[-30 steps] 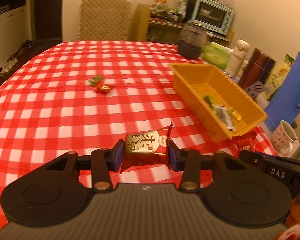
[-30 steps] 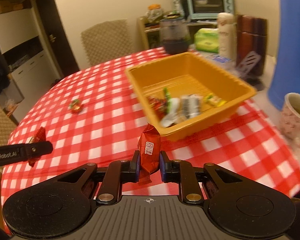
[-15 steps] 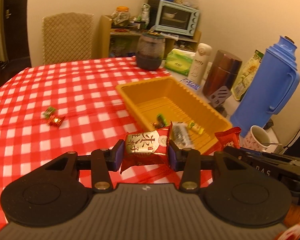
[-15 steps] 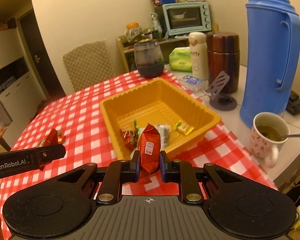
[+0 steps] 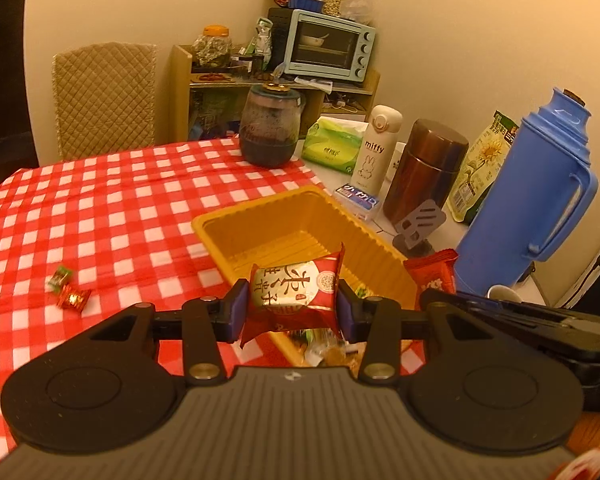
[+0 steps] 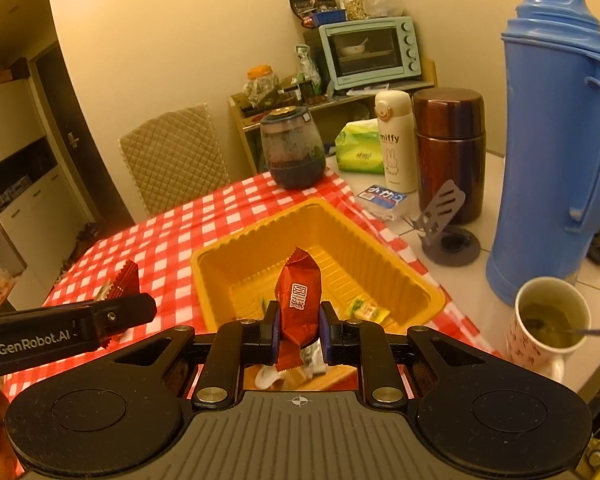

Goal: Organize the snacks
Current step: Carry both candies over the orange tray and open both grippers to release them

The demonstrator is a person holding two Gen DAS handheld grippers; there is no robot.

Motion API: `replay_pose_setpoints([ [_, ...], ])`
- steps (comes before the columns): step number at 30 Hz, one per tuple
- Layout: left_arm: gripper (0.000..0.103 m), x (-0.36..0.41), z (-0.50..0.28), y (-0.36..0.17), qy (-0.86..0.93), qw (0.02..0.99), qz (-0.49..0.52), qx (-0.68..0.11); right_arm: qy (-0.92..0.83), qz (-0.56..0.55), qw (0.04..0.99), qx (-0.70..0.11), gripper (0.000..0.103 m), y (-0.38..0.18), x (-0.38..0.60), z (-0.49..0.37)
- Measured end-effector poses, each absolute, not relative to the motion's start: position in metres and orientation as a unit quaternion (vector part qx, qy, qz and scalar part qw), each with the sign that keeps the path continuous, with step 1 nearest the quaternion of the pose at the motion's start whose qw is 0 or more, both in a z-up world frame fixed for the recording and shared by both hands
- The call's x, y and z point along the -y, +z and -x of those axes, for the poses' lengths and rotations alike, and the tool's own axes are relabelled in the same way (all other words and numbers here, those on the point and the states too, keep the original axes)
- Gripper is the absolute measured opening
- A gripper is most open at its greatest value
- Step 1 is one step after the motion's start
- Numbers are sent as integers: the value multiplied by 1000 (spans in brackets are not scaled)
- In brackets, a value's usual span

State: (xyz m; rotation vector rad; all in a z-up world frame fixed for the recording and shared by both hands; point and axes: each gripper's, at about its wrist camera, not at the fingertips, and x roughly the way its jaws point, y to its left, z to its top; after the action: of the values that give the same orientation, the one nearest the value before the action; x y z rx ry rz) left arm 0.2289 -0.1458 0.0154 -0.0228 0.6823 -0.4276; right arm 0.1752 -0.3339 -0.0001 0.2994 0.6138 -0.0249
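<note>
My left gripper is shut on a red and gold snack packet, held over the near end of the yellow tray. My right gripper is shut on a narrow red snack packet, also above the tray. Several wrapped snacks lie in the tray's near end, partly hidden by the fingers. Two small candies lie on the red checked tablecloth at the left. Each gripper's arm shows at the edge of the other's view.
A tall blue thermos, a cup of tea with a spoon, a brown flask, a white bottle, a phone stand and a dark jar stand right of and behind the tray. A chair is at the far side.
Both grippers rose and moved over the yellow tray with their packets still held. The tray now lies right under the fingers; the candies have slid to the left of the left wrist view.
</note>
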Motion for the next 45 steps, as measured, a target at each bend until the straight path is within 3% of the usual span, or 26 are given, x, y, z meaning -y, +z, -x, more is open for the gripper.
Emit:
replay_pose_setpoints([
  [32,41,191,-303,-33,-235,895,-6,-380,-13,-137,932,-336,20,-27,371,-248],
  [35,43,193,-306,-35,-241,892,-4,-382,-16,-139,932,-336,20,-27,374,-248],
  [37,49,194,-308,-37,-244,891,-2,-383,-17,-139,932,-335,20,-26,375,-248],
  [45,50,170,-301,-32,-220,898,10,-380,-17,-144,931,-336,20,-24,377,-244],
])
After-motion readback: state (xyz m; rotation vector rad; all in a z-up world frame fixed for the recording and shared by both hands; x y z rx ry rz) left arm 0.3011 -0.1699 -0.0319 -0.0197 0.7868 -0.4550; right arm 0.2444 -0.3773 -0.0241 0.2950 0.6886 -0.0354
